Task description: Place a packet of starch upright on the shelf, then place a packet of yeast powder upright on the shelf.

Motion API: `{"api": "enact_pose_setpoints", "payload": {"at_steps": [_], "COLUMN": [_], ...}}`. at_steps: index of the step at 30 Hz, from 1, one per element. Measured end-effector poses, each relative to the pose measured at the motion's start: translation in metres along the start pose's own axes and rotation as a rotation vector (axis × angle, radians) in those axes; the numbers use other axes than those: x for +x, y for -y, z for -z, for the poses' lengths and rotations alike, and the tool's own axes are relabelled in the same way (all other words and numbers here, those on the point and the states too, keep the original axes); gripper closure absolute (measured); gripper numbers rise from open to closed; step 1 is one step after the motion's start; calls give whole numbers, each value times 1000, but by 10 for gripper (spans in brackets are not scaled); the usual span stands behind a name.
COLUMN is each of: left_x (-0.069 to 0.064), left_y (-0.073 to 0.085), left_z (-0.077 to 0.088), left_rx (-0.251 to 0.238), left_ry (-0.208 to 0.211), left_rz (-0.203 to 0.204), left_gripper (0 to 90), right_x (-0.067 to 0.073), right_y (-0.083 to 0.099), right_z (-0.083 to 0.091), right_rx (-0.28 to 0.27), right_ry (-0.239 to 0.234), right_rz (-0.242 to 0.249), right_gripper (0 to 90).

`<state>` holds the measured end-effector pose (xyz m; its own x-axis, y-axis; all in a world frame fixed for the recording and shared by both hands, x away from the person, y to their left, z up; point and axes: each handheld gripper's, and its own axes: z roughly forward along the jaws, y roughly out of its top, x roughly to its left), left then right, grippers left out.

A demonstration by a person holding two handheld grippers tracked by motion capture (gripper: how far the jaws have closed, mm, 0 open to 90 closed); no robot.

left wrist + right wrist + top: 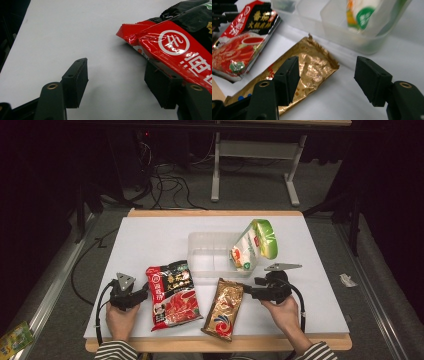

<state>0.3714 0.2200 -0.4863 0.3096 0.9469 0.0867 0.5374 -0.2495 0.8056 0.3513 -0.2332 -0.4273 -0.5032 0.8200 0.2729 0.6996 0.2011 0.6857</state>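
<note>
Right gripper (248, 288): fingers (288, 75) apart, nothing clamped; their tips sit at the upper end of the gold packet, without pressing on it.
Gold packet (224, 309): lies flat on the table (150, 235), near the front edge and right of centre; its crimped upper end points toward the clear tub.
Left gripper (145, 291): fingers (75, 80) apart, nothing between them; one finger lies against the left edge of the red packet, the other over bare table.
Red packet (172, 294): lies flat near the front edge, left of centre, just beside the gold packet and apart from it.
Clear tub (212, 251): stands at the table's middle, beyond both packets.
Green-and-white packet (254, 245): stands tilted in the right end of the tub, its top leaning over the tub's rim.
</note>
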Motion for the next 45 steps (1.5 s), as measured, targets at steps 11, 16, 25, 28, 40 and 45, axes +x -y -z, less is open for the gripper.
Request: {"api": "enact_pose_setpoints", "payload": {"at_steps": [11, 16, 25, 28, 40, 45], "left_x": [-1, -1, -2, -2, -1, -1], "left_y": [0, 0, 0, 0, 0, 0], "left_z": [0, 0, 0, 0, 0, 0], "left_rx": [1, 0, -3, -3, -1, -1], "left_ry": [-7, -8, -9, -9, -4, -5], "left_rz": [-9, -14, -17, -17, -13, -14], "left_gripper": [357, 356, 357, 357, 357, 357], "right_x": [0, -1, 3, 3, -1, 4], "right_y": [5, 4, 4, 5, 4, 0], "right_z": [-31, -44, -55, -54, -55, -58], "right_rx": [72, 95, 153, 149, 138, 161], "right_ry": [-60, -71, -39, 9, -53, -38], "right_rz": [-51, -59, 14, 60, 31, 46], "right_gripper": [340, 335, 418, 566, 506, 483]}}
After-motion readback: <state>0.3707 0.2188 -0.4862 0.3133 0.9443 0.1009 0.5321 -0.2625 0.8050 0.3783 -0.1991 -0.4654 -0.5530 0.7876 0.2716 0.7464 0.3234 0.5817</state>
